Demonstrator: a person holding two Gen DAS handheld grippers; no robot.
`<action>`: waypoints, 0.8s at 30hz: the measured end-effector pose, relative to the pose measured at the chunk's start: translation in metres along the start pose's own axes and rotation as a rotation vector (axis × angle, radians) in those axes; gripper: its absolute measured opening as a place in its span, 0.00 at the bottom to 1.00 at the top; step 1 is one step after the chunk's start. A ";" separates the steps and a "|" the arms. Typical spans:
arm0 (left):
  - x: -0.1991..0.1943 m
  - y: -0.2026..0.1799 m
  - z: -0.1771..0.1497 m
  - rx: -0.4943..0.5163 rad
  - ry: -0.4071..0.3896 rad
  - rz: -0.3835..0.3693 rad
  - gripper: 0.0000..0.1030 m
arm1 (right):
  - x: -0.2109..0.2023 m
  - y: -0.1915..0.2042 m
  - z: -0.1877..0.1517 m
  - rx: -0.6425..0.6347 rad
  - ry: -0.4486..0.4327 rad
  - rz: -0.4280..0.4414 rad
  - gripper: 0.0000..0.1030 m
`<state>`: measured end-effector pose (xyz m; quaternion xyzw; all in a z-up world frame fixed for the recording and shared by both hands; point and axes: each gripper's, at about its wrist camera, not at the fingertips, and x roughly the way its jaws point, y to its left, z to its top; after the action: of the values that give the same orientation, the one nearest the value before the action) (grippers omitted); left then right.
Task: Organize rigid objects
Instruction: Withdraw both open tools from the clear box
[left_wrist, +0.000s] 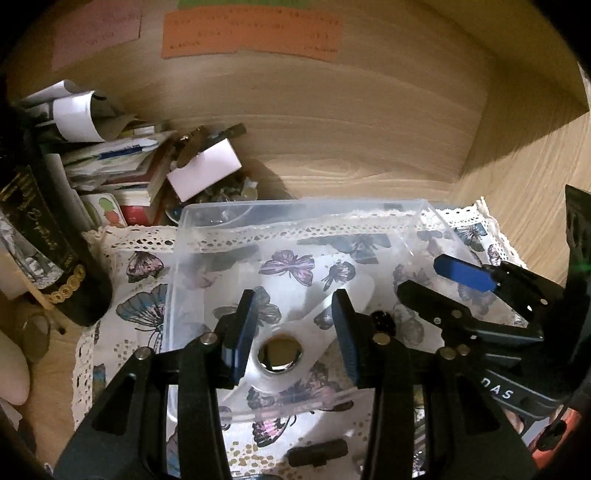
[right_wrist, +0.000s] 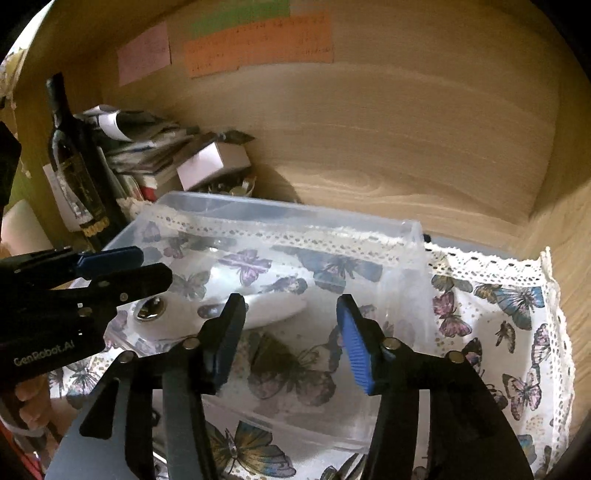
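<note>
Wood-grain walls back your surface (right_wrist: 561, 229): dark glass bottle (right_wrist: 70, 158) and stacked papers (left_wrist: 122, 158) left, clear plastic box (right_wrist: 413, 236) on butterfly cloth (right_wrist: 509, 314) holding a smooth white oval object (left_wrist: 317, 306). Your left hand-held gripper (left_wrist: 291, 332) and right hand-held gripper (right_wrist: 291, 339) gape wide, empty.

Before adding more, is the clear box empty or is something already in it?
Not empty. A white tool with a round metal button lies flat on the floor of the clear box, seen from both cameras.
</note>
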<state>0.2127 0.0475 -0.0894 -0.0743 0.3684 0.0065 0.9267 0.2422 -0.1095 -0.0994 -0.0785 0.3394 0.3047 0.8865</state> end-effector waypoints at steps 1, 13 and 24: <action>-0.003 -0.001 0.001 0.000 -0.005 0.002 0.41 | -0.003 -0.001 0.000 0.003 -0.006 0.002 0.47; -0.070 -0.005 -0.004 0.008 -0.119 0.026 0.79 | -0.059 -0.003 0.001 0.025 -0.111 -0.003 0.63; -0.095 -0.010 -0.040 0.012 -0.099 0.039 0.90 | -0.107 -0.001 -0.025 0.004 -0.150 -0.052 0.69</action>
<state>0.1162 0.0360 -0.0517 -0.0613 0.3235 0.0259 0.9439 0.1669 -0.1714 -0.0486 -0.0625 0.2705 0.2858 0.9172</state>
